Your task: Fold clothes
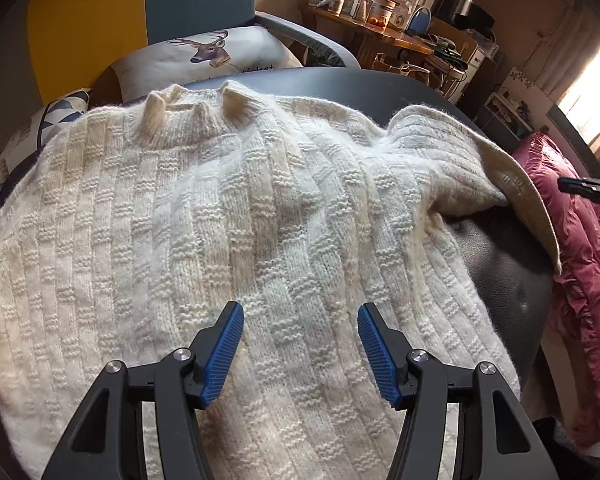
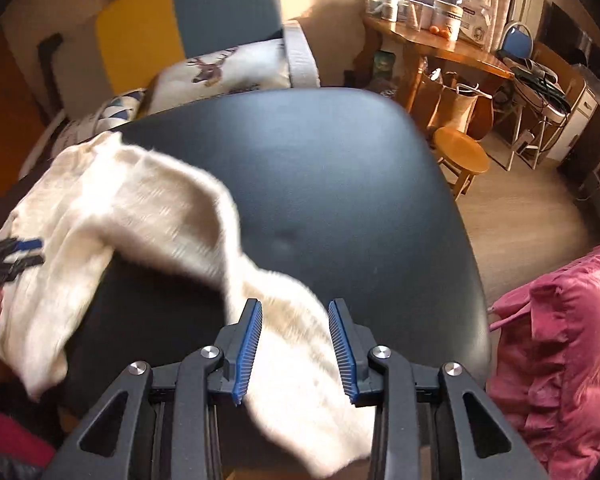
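cream knit sweater [image 1: 204,216] spread face up over a dark padded bench [image 1: 496,256], filling the centre and left of the left wrist view, collar toward the top of the frame. one sleeve [image 2: 148,216] runs off to the right; in the right wrist view it crosses from the left edge down to bottom centre, lifted clear of the dark surface.

left tongs [image 1: 300,354] at bottom centre of their view, jaws wide apart, nothing between them, hanging over the lower body of the sweater; contact with the knit cannot be told.

right tongs [image 2: 296,354] at bottom centre of their view, jaws partly closed with the sleeve's cuff end lying between them. the cloth looks carried there, though the frame is blurred and the pinch itself is not sharp.

handling, by judgement: thick chunky knit, soft and limp, some weight, stretches if dragged. fuzzy surface should grip well against the ribbed blue pads [image 1: 224,354]. no fragility. best holds are doubled edges: cuff, shoulder seam, hem corners. a pinch mid-panel would likely just tent one layer.

pink ruffled cloth [image 2: 560,344] at lower right, apart from the sweater.
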Tool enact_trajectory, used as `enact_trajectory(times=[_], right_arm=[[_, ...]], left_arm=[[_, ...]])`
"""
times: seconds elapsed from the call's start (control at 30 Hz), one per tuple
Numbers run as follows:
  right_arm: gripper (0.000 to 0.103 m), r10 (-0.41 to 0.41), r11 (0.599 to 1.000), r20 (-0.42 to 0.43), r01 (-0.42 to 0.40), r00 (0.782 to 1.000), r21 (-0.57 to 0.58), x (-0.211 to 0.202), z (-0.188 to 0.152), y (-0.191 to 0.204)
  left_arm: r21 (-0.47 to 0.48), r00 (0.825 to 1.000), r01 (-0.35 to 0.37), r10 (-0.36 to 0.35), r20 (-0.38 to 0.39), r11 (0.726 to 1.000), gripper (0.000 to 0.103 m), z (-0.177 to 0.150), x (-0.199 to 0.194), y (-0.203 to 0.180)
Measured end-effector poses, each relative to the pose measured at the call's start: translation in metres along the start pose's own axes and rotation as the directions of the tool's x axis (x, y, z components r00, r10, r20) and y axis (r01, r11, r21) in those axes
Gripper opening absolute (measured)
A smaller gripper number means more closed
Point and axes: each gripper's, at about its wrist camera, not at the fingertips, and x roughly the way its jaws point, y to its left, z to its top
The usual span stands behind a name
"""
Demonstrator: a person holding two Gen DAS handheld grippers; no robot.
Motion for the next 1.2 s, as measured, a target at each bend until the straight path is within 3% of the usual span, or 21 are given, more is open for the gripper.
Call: enact_trajectory(times=[0.1, 0.33, 0.5, 0.53, 0.57, 0.6, 0.73, 1.0, 1.1, 1.2], right_arm=[[0.036, 0.006, 1.0, 0.027, -0.005, 1.0, -0.027, -0.013, -0.036, 0.022], [0.037, -0.025, 0.998, 0.025, 0.026, 0.999, -0.057, 0.018, -0.083, 0.043], [0.035, -0.099, 0.989, -0.044, 0.093, 0.994, -0.116, 0.058, -0.084, 0.044], [0.029, -0.124, 0.985, -0.065, 0.115, 0.99, -0.13, 0.066, -0.085, 0.044], [0.012, -0.146, 0.981, -0.08, 0.133, 0.986, -0.14, 0.07, -0.086, 0.043], [0.007, -0.16, 0.978, -0.087, 0.146, 0.983, -0.147, 0.072, -0.084, 0.044], [0.005, -0.165, 0.974, -0.136, 0.139, 0.977, -0.181, 0.066, -0.076, 0.048], [0.005, -0.089, 0.95, -0.2, 0.023, 0.976, -0.312, -0.005, -0.043, 0.044], [0.005, -0.181, 0.944, -0.231, 0.103, 0.956, -0.312, -0.002, -0.024, 0.014], [0.009, -0.255, 0.943, -0.309, 0.165, 0.916, -0.288, 0.031, -0.016, -0.021]], left_arm=[[-0.004, 1.0, 0.0, -0.001, -0.013, 1.0, 0.061, -0.004, 0.004, -0.002], [-0.011, 1.0, -0.009, 0.008, -0.024, 1.0, 0.061, -0.013, 0.003, -0.009], [-0.013, 0.999, -0.016, 0.016, -0.03, 1.0, 0.061, -0.015, 0.004, -0.009], [-0.017, 0.999, -0.015, 0.014, -0.03, 1.0, 0.061, -0.015, 0.004, -0.009], [-0.02, 0.999, -0.014, 0.014, -0.03, 1.0, 0.061, -0.015, 0.005, -0.009], [-0.02, 0.999, -0.015, 0.015, -0.029, 1.0, 0.061, -0.015, 0.005, -0.01], [-0.008, 0.999, -0.018, 0.017, -0.026, 1.0, 0.062, -0.017, 0.006, -0.012], [0.008, 1.0, -0.002, 0.002, -0.017, 1.0, 0.064, -0.02, 0.004, -0.011], [0.001, 1.0, 0.007, -0.007, -0.011, 1.0, 0.065, -0.021, 0.004, -0.01], [-0.013, 1.0, 0.021, -0.021, -0.007, 1.0, 0.065, -0.021, 0.003, -0.007]])
